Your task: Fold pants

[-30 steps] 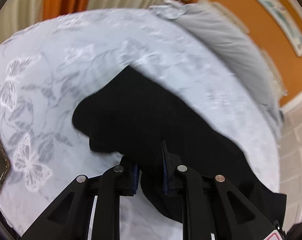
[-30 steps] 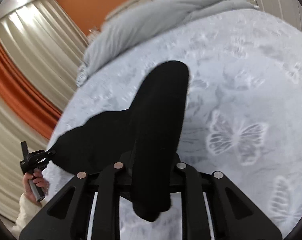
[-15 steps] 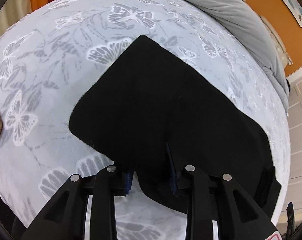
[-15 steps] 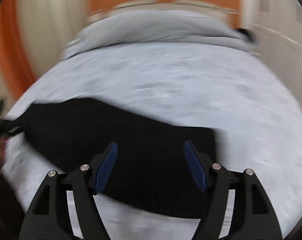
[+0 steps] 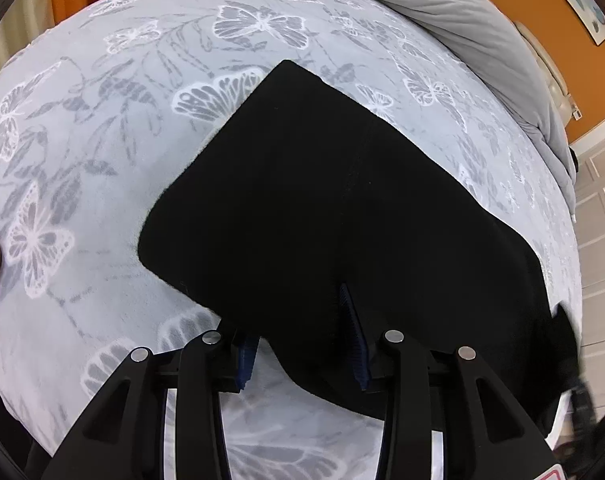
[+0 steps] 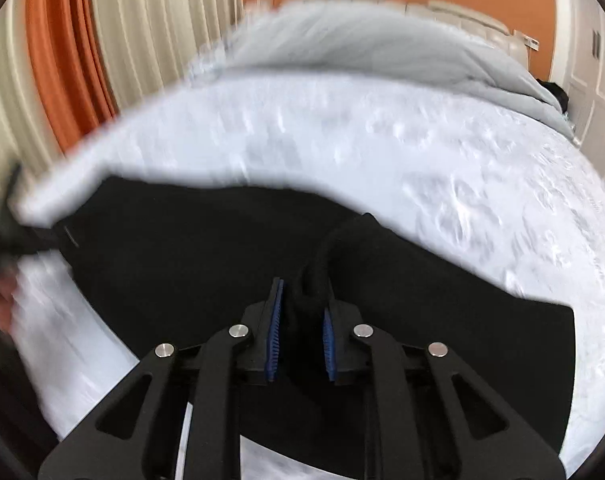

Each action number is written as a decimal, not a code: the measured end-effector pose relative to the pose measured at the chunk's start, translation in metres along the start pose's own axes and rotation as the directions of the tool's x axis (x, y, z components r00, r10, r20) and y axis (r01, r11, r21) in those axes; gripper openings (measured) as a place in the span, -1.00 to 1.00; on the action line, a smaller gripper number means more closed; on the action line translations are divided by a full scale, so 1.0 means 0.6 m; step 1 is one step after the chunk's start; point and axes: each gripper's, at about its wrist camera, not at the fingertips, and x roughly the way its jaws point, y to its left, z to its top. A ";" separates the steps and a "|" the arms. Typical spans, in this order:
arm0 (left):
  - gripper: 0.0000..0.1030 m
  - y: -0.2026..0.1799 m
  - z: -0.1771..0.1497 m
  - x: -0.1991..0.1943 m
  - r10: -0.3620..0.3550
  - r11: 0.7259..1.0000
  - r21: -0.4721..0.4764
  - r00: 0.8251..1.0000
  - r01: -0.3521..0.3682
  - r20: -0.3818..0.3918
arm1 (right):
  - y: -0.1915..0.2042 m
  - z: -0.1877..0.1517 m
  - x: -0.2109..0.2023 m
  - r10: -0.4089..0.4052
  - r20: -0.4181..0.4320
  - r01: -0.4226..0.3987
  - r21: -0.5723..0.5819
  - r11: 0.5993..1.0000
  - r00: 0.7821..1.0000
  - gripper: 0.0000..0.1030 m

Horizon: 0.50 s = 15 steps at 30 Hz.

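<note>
While the left gripper (image 5: 298,344), angled steeply down, has just been opening astride the pants (image 5: 342,220) edge, the right gripper (image 6: 300,320) has just closed, pinching a raised fold.

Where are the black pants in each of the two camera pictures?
Left wrist view: the black pants fill the middle, spreading to the lower right, lying flat on the butterfly bedspread.
Right wrist view: the black pants stretch across the middle from left to right, with a bunched fold between the right gripper fingers.
Shared landmark: the grey duvet at the far end of the bed.
</note>
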 end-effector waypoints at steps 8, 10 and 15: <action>-0.16 0.000 0.001 0.003 -0.009 1.000 -0.004 1.000 0.009 -0.005 | 0.077 -0.038 0.127 0.131 -0.174 -0.137 -0.028 0.990 0.976 -0.48; -0.15 0.001 0.003 0.003 -0.014 1.000 -0.009 1.000 0.014 -0.007 | 0.075 -0.019 0.102 0.133 -0.159 -0.140 -0.033 0.990 0.978 -0.47; -0.23 0.006 0.007 0.005 -0.047 0.998 -0.031 0.999 0.048 0.008 | 0.002 0.024 -0.003 0.073 0.019 -0.074 0.030 0.997 0.997 0.34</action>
